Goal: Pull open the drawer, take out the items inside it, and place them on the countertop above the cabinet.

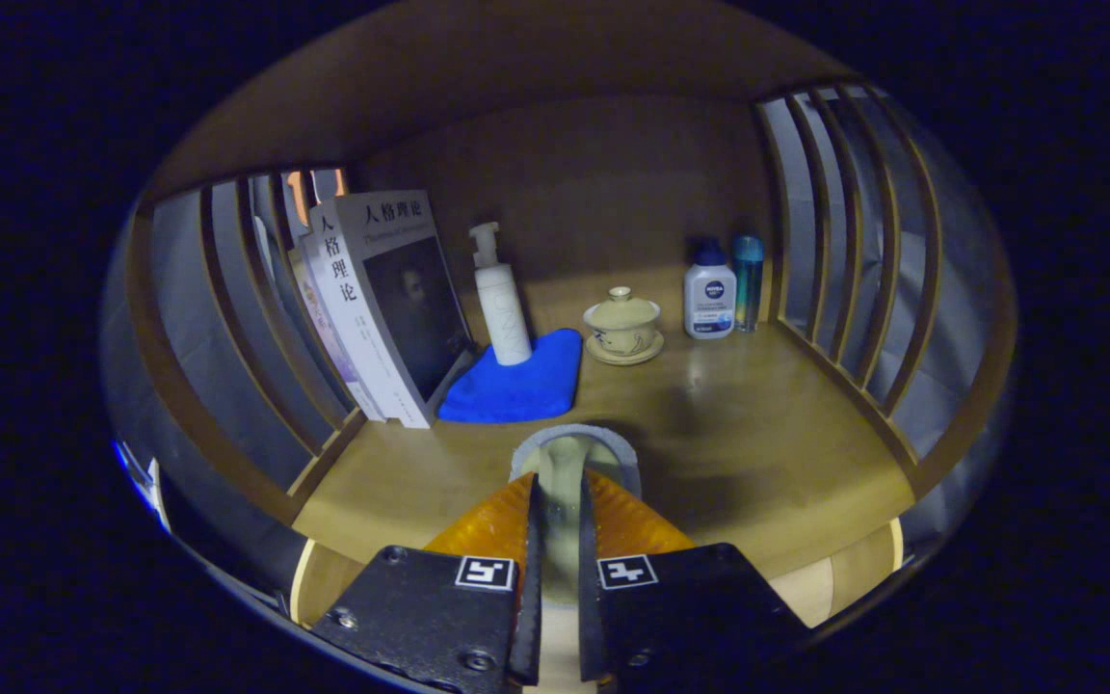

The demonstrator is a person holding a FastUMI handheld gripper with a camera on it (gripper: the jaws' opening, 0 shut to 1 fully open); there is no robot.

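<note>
My gripper (555, 501) pinches a grey-rimmed item (569, 448) above the countertop (757, 434); releasing early could topple it toward the blue cloth (516, 381).

Gripper (560, 501): two flat dark plates at base, one per finger, matte and finely speckled. Each plate carries small square black-and-white coded marker near inner edge. Round screw heads sit near plate corners. Fingers taper forward into ribbed wedge shapes, with narrow slit between them.

The cloth (516, 386) is blue and the pump bottle (500, 299) white. The lidded cup (622, 323) is beige, the shelf (757, 424) tan wood.
</note>
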